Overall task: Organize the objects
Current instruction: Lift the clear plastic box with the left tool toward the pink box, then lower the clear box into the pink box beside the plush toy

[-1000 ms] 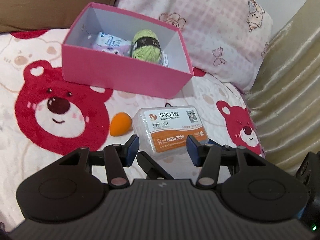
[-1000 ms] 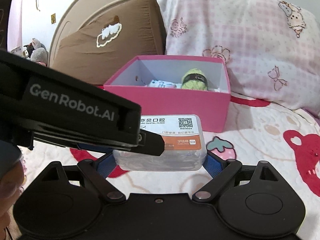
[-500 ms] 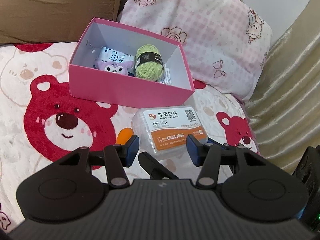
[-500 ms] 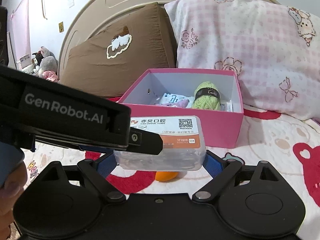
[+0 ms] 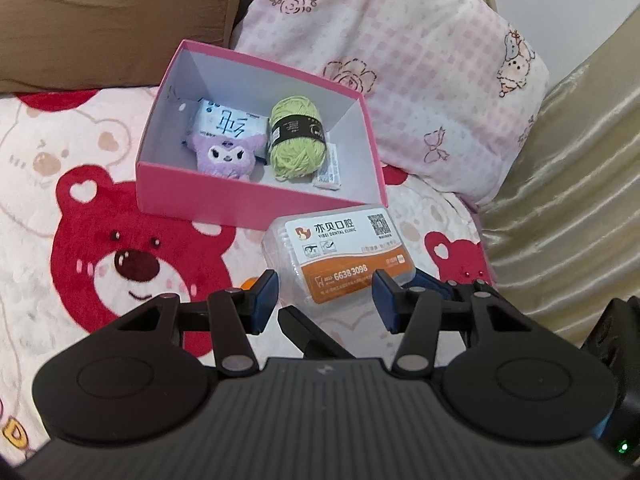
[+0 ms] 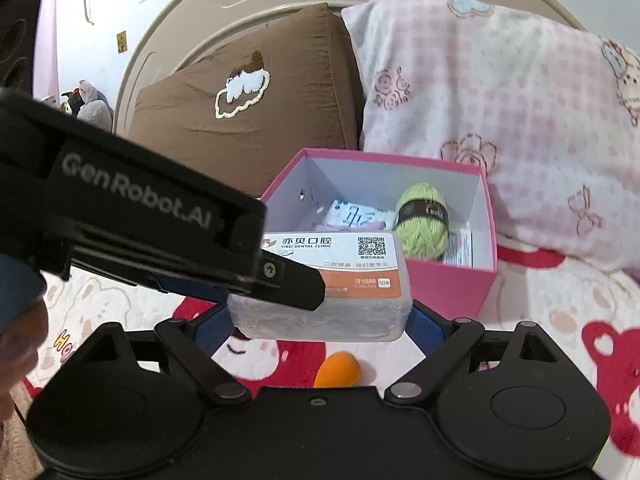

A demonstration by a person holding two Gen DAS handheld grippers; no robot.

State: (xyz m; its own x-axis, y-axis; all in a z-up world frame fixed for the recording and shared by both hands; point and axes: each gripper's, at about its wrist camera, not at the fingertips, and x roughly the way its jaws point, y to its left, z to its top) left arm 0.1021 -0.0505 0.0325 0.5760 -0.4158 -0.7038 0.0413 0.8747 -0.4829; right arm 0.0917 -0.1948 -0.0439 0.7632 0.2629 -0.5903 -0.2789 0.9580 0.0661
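Floss-pick box (image 6: 320, 288): we find a clear plastic case with rounded corners, its lid label white above and orange below, printed with a dental clinic name, a QR code and a phone number. It is held clear of the bedspread (image 5: 60, 208), the right gripper (image 6: 320, 322) clamped on its two ends with blue pads (image 6: 424, 330). The left gripper (image 5: 324, 300) has its jaws set partly apart, and whether they bear on the case we cannot tell. Below the case an orange sponge (image 6: 338, 370) lies on the bedspread. Just beyond stands the pink box (image 5: 256, 196), open, holding a purple plush (image 5: 226, 156), a tissue pack (image 5: 230, 122), green yarn (image 5: 296, 138) and a small sachet (image 5: 330, 168). Behind it lean a brown pillow (image 6: 240, 120) and a pink pillow (image 6: 500, 100).
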